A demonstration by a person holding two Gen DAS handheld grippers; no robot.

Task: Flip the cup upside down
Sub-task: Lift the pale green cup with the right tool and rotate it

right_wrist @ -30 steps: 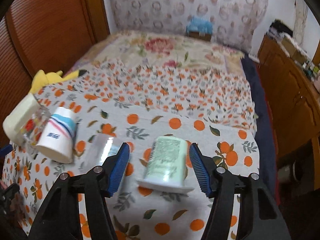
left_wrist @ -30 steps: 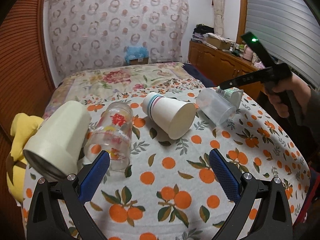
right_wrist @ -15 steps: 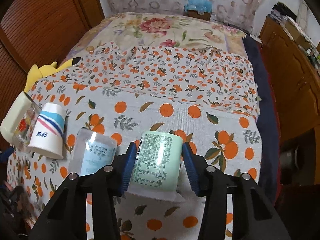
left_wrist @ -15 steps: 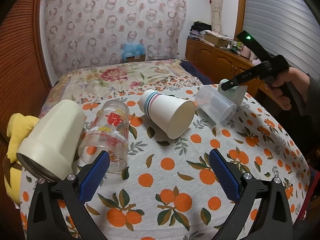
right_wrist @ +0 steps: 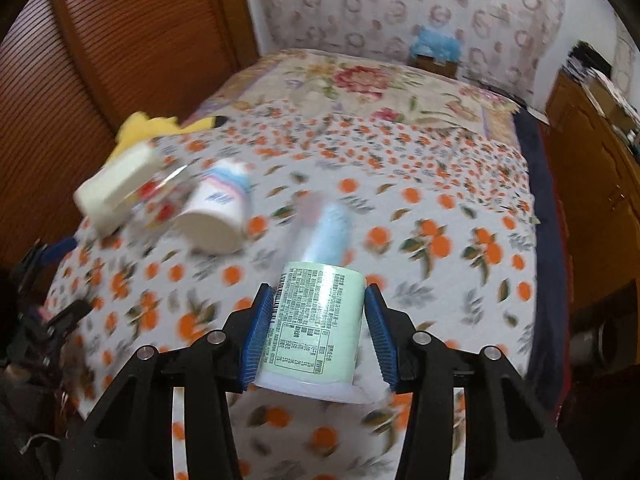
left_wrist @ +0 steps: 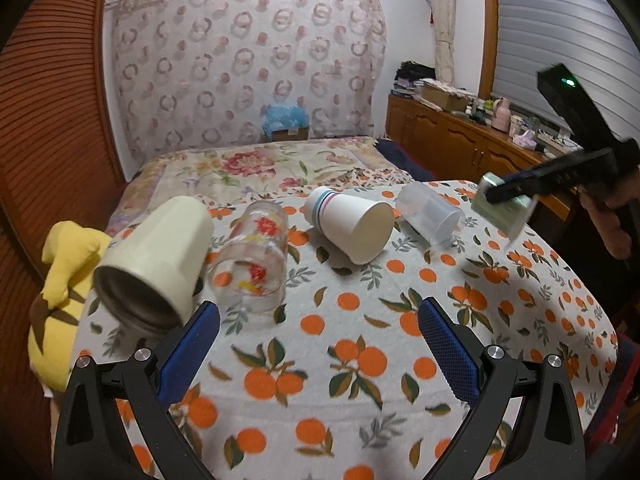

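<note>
My right gripper (right_wrist: 318,332) is shut on a pale green printed cup (right_wrist: 316,332), held off the table with its rim toward the camera. In the left wrist view the same green cup (left_wrist: 504,210) hangs in the right gripper (left_wrist: 500,196) above the table's right side. My left gripper (left_wrist: 318,344) is open and empty, low over the near part of the orange-print tablecloth (left_wrist: 360,360). Lying on their sides are a cream cup (left_wrist: 156,264), a printed glass (left_wrist: 256,256), a white paper cup (left_wrist: 352,224) and a clear plastic cup (left_wrist: 430,214).
A yellow plush toy (left_wrist: 60,296) hangs at the table's left edge. A bed (left_wrist: 260,168) lies beyond the table. A wooden cabinet (left_wrist: 460,148) stands at the right, a wooden wall (left_wrist: 48,120) at the left.
My right gripper has closed on the green cup and lifted it off the table, tilting it. The left gripper has stayed open and drawn back slightly.
</note>
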